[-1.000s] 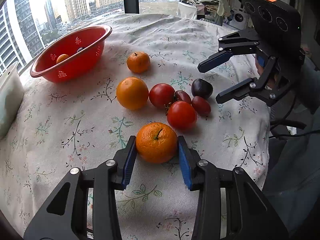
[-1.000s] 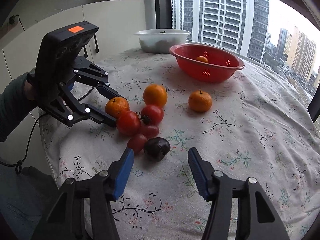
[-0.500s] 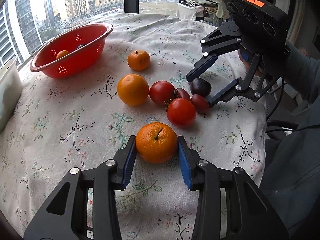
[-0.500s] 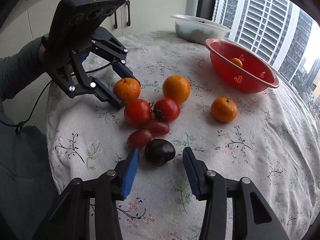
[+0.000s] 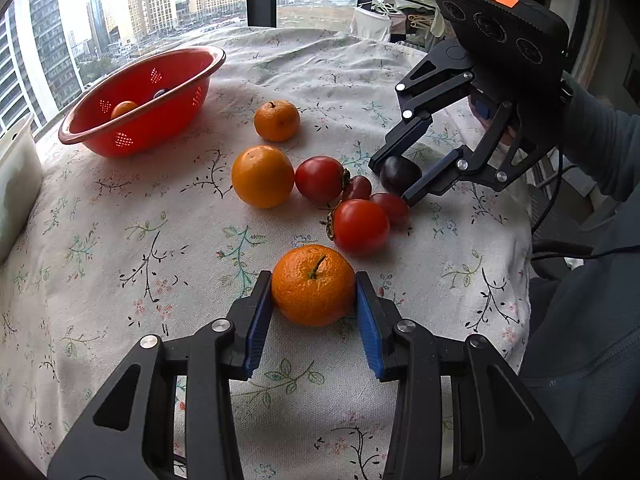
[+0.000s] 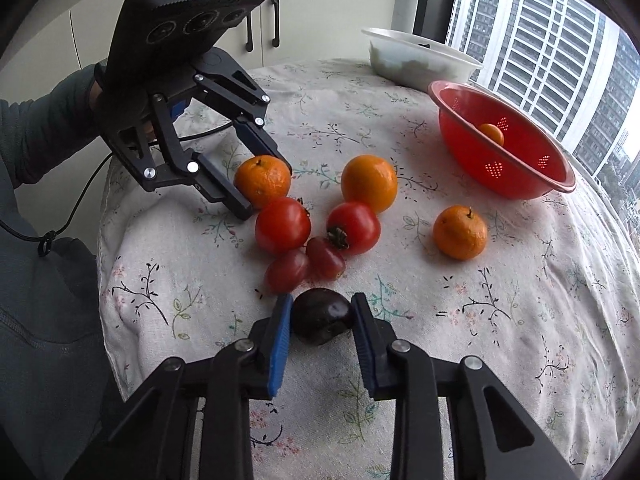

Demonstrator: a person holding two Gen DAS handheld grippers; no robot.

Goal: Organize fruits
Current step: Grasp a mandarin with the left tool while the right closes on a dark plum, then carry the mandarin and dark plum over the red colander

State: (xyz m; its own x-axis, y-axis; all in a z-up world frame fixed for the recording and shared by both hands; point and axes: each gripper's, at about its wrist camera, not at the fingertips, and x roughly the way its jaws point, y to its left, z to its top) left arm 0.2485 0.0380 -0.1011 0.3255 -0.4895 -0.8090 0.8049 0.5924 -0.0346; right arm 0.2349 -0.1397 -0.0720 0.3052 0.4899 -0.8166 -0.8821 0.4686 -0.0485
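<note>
Both wrist cameras look down (roughly facing), sharing the fruits.

I count: mandarins 3 on cloth, 1 in colander | orange 1 | round tomatoes 2 | small oblong tomatoes 2 | dark plum 1 | red colander 1 | white tub 1

Cloth-covered table with loose oranges, tomatoes, a dark plum, red colander, white tub.
</note>
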